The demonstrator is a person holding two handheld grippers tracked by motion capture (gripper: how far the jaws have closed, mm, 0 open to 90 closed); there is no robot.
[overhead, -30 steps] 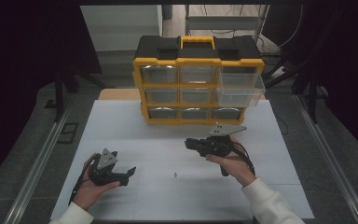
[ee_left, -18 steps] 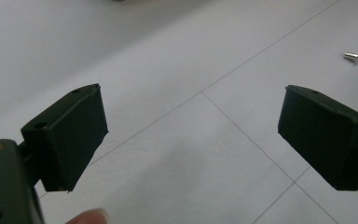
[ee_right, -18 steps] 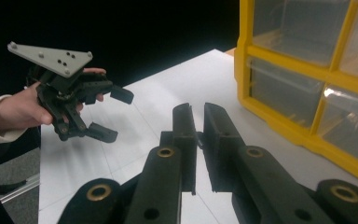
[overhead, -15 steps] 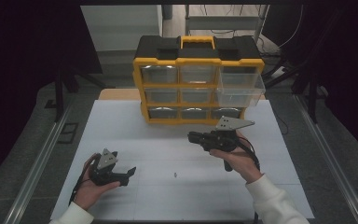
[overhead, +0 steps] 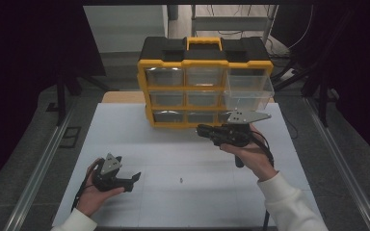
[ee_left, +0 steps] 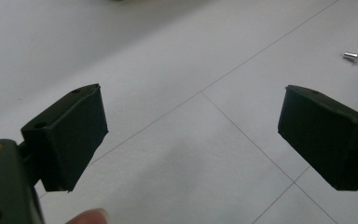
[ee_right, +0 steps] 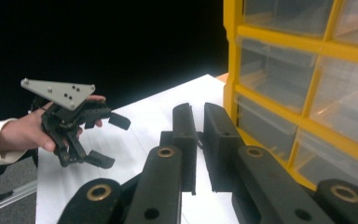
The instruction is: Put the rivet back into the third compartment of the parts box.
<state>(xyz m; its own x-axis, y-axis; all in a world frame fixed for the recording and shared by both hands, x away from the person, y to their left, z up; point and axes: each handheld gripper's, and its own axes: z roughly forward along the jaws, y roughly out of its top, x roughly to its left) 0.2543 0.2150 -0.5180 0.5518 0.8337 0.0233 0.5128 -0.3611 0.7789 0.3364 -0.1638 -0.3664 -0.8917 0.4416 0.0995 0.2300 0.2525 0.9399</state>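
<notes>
Yellow drawer box (overhead: 204,79) stands at the back of my table, one clear drawer (overhead: 248,89) pulled out. My right gripper (overhead: 203,131) hangs near it, almost closed, holding nothing. My left gripper (overhead: 134,177) rests wide open by the tiny metal pin (overhead: 180,181), ready to pick it up.

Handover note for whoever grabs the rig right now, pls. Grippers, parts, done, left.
Left gripper: open, empty, low over the white table.
Right gripper: jaws nearly shut, nothing between them, held in front of the yellow-and-black drawer organiser.
Clear plastic drawer at the organiser's upper right is pulled out; contents can't be made out.
Small silver screw-like part lies loose on the table between the hands.
Done: drawer opened. Probably left: pick up the part, put it in the drawer, close it.
</notes>
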